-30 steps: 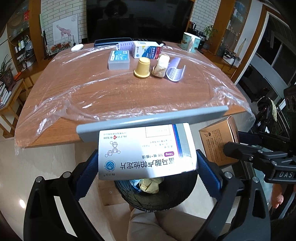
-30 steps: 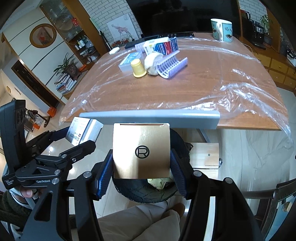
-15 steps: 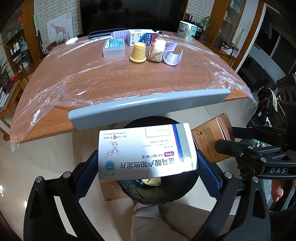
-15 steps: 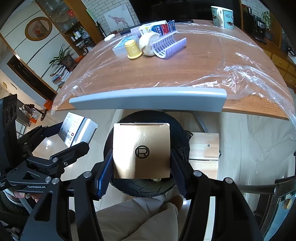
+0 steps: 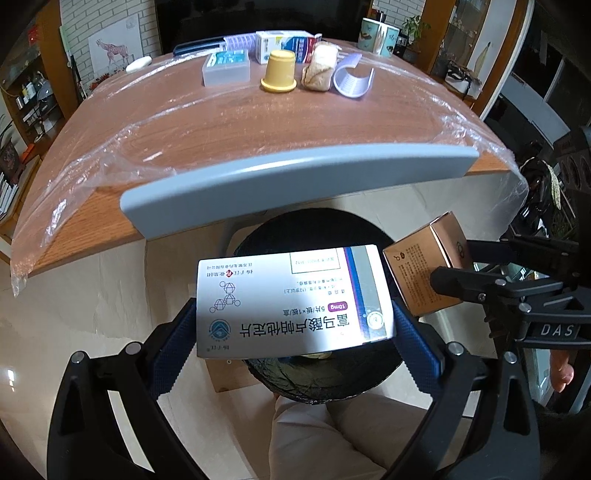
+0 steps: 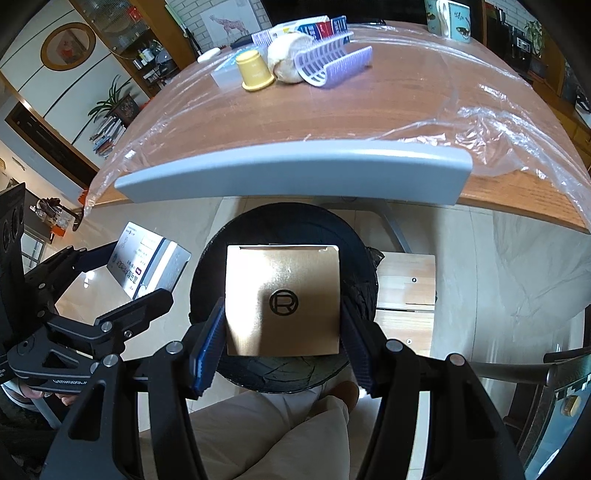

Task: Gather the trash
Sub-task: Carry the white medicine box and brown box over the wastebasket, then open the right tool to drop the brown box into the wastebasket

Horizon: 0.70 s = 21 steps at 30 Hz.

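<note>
My left gripper is shut on a white medicine box with blue print, held over the black-lined trash bin on the floor. My right gripper is shut on a gold box with an R logo, also held over the bin. The gold box shows at the right of the left wrist view; the white box shows at the left of the right wrist view. More trash sits at the table's far side: a yellow cup, a crumpled wad, a purple tray.
The wooden table is covered in clear plastic film. A grey chair back stands between the bin and the table. A clear box, a carton and a mug stand at the far edge. My legs are below the bin.
Both grippers have risen and tilted down over the bin with their boxes still held. More of the bin's opening shows beneath them.
</note>
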Available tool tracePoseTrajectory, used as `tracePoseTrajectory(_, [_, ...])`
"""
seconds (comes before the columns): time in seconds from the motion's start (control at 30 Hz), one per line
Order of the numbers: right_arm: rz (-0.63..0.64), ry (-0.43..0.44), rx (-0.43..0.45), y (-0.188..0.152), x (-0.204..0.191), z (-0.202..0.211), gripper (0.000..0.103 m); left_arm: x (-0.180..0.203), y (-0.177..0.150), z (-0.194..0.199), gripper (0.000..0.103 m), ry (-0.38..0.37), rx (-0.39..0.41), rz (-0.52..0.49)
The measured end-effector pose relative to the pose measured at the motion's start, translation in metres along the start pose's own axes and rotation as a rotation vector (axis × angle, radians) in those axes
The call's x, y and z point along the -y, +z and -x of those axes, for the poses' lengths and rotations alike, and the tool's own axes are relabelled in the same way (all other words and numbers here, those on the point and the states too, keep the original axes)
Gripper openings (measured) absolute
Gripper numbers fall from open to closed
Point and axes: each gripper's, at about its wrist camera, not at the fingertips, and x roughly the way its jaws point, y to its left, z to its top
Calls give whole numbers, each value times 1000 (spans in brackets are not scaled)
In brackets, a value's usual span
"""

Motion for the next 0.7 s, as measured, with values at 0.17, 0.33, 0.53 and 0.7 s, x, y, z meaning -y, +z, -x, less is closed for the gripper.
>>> tracePoseTrajectory(0.17, [4,-15,-19,-1,0,-11,58,-1,-4,-9,98,10,-21,-7])
tracePoseTrajectory(0.33, [3,-27,-33,0,2,-17,58,-3,-6,-17,98,15,-40,-17])
tracePoseTrajectory(0.53, [3,-46,-43,2,6,-26,58,-5,-6,-27,98,24,-63,-33])
tracePoseTrajectory(0.7, [4,-58,-52,1,8,-31,58,-4,-4,-34,98,28,-75,-43])
